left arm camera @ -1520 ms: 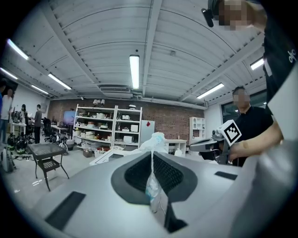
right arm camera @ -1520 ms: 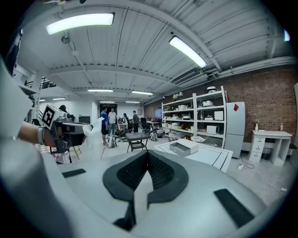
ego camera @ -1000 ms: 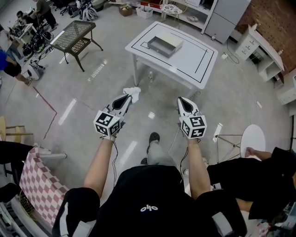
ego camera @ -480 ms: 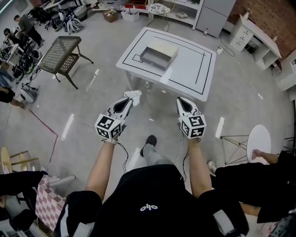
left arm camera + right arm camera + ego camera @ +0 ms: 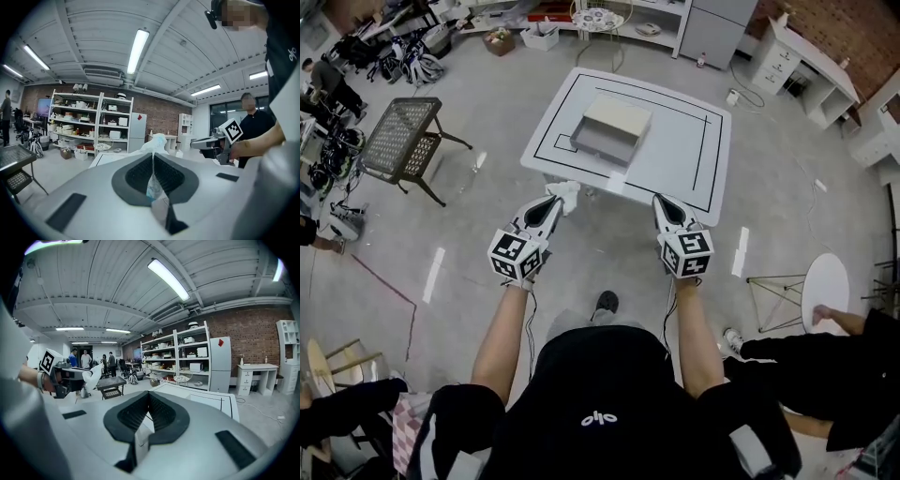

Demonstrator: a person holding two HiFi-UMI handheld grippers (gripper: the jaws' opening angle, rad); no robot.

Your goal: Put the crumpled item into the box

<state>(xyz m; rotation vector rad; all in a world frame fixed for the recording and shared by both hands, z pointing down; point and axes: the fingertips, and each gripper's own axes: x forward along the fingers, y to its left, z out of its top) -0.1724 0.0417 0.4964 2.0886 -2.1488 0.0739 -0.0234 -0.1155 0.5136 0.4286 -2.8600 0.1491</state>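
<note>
A big open lab or workshop hall: a polished grey concrete floor [image 5: 609, 253], a red brick wall [image 5: 853, 28] at 1 o'clock, white open shelving [image 5: 89, 122] stacked with boxes and gear at 12, and a ribbed ceiling [image 5: 93, 287] with long tube lights [image 5: 169, 280]. A white table [image 5: 675, 141] marked with a black taped rectangle stands at 12, a black mesh table [image 5: 403, 136] at 10, with people [image 5: 84, 359] and equipment beyond it

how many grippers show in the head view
2. The left gripper, shut on the crumpled item, is before the white table's near edge; the right gripper, shut and empty, is alongside on its right. None hidden.
</note>
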